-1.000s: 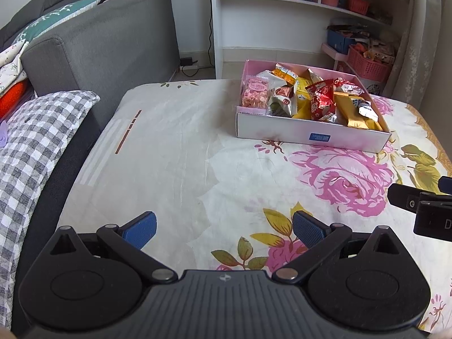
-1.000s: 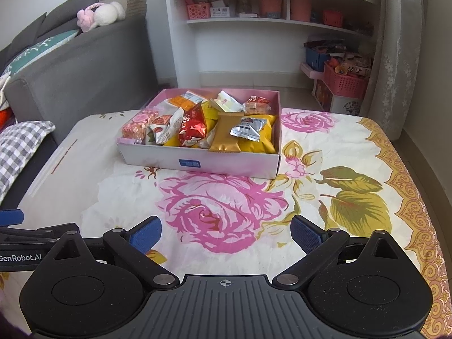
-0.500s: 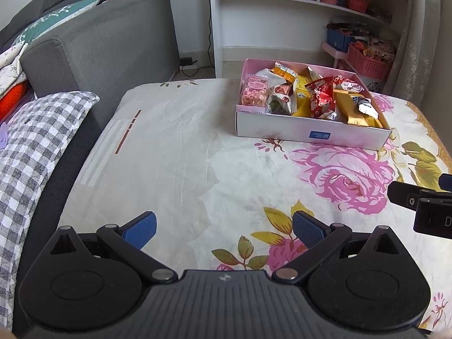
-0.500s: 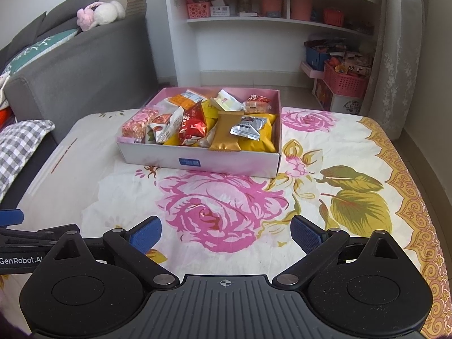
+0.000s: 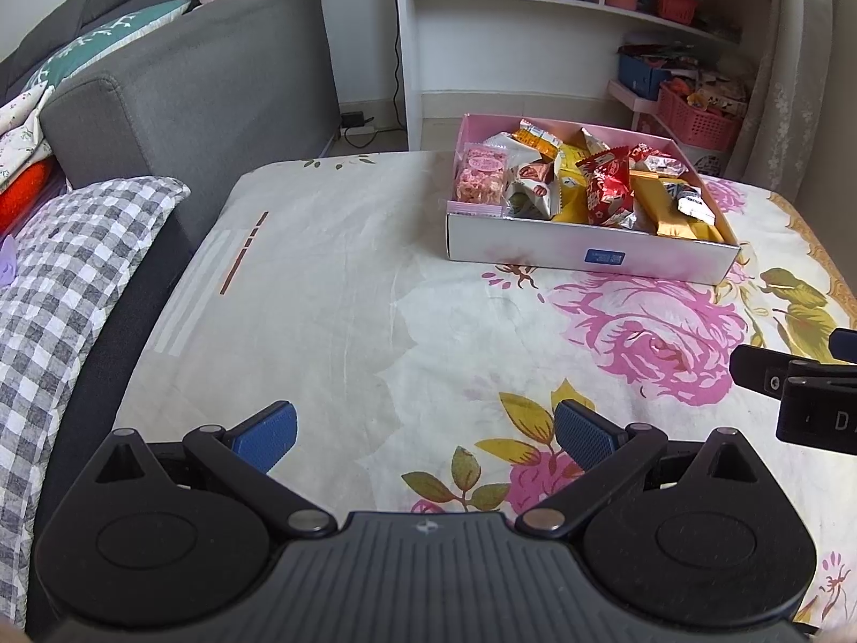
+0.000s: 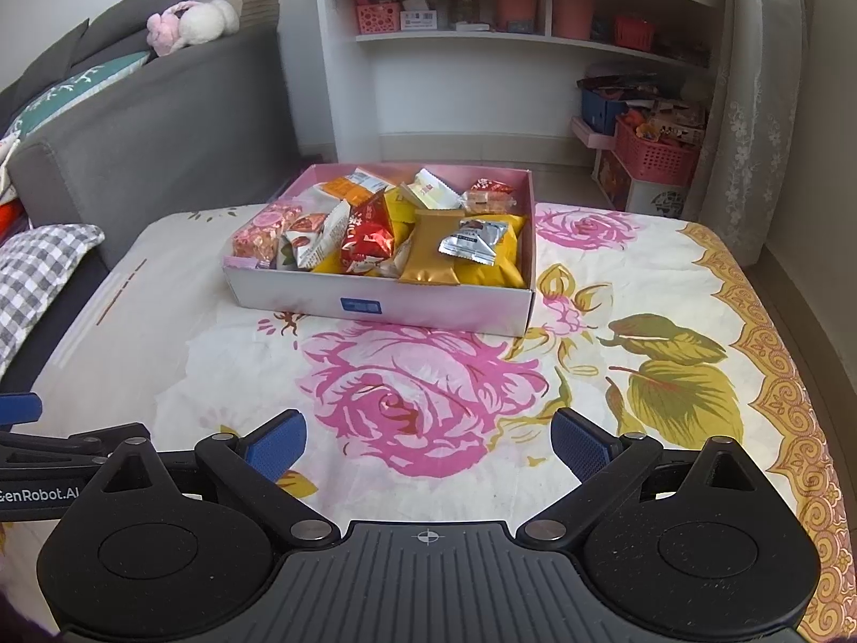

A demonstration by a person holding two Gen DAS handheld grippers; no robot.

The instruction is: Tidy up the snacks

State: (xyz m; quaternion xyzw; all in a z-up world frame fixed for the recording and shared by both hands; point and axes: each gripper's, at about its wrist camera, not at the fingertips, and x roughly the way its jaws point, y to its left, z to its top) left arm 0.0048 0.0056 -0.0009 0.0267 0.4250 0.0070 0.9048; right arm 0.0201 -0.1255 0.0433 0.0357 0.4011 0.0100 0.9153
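Broadly, the surface point(image 6: 669, 278) is covered by a cream cloth printed with pink roses and olive leaves, and a grey sofa point(image 5: 203, 96) runs along its left with a checked cushion point(image 5: 59, 278) at its foot. A white shelf unit point(image 6: 482, 53) stands against the back wall, with a pink basket point(image 6: 656, 152) on the floor to its right, beside a lace curtain point(image 6: 760, 80). The snack box point(image 6: 385, 305), pink inside and white outside, sits toward the far side of the cloth, packed with wrapped snacks point(image 6: 375, 230); what the packets say is too small to read. Between the box and both grippers lies a broad bare stretch of cloth, and the right edge with its gold border is clear too. The left gripper point(image 5: 426, 431) hovers low over the near left part, its fingers point(image 5: 268, 431) spread wide and holding nothing; the right gripper point(image 6: 428, 439) hovers just beside it, equally wide and unloaded, well apart from the box. Against the picture from a second ago, nothing in the box has shifted, and both grippers sit almost exactly where they were.
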